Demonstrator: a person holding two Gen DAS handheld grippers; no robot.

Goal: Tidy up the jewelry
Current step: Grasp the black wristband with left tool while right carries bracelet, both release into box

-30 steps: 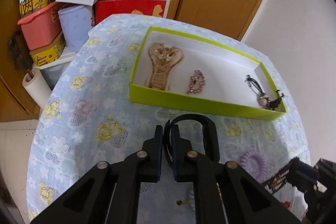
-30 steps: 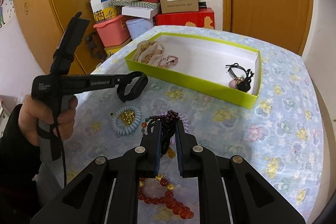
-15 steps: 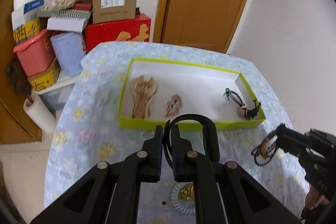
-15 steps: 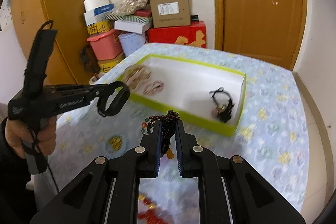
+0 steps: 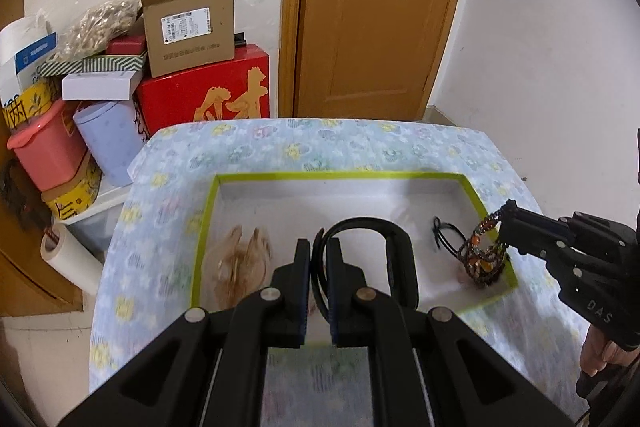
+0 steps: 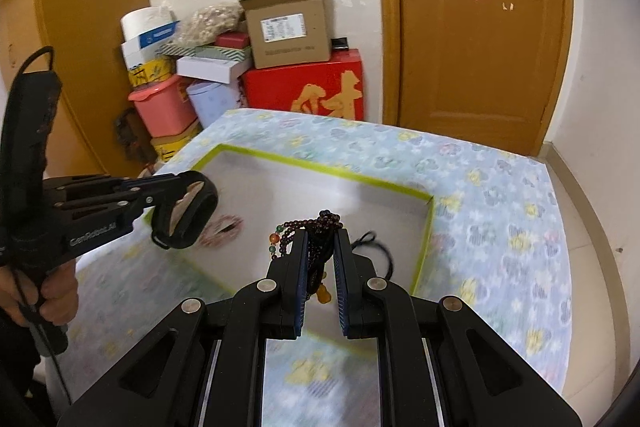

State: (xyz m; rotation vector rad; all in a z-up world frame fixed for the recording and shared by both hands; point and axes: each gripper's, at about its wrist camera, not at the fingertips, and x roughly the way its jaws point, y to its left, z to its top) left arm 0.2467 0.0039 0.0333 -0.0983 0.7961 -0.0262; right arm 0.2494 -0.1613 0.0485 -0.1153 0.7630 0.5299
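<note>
My left gripper (image 5: 318,255) is shut on a black band (image 5: 370,227), a loop that hangs above the left half of the green-rimmed white box (image 5: 340,175); it also shows in the right wrist view (image 6: 188,211). My right gripper (image 6: 321,247) is shut on a dark beaded bracelet (image 6: 316,227) with orange and green beads, held above the box's right end, where it hangs beside a black cord piece (image 5: 448,239). A tan carved piece (image 5: 240,263) lies in the box's left end, and a pink piece (image 6: 222,229) near it.
The box (image 6: 328,173) sits on a floral-clothed table (image 5: 280,147). Behind the table's left stand stacked boxes: a red one (image 5: 208,95), a cardboard one (image 5: 188,27), a pink tub (image 5: 48,151). A wooden door (image 5: 372,15) is behind.
Both grippers have risen and moved forward over the box, each still holding its piece. The loose jewelry on the near table has dropped out of view.
</note>
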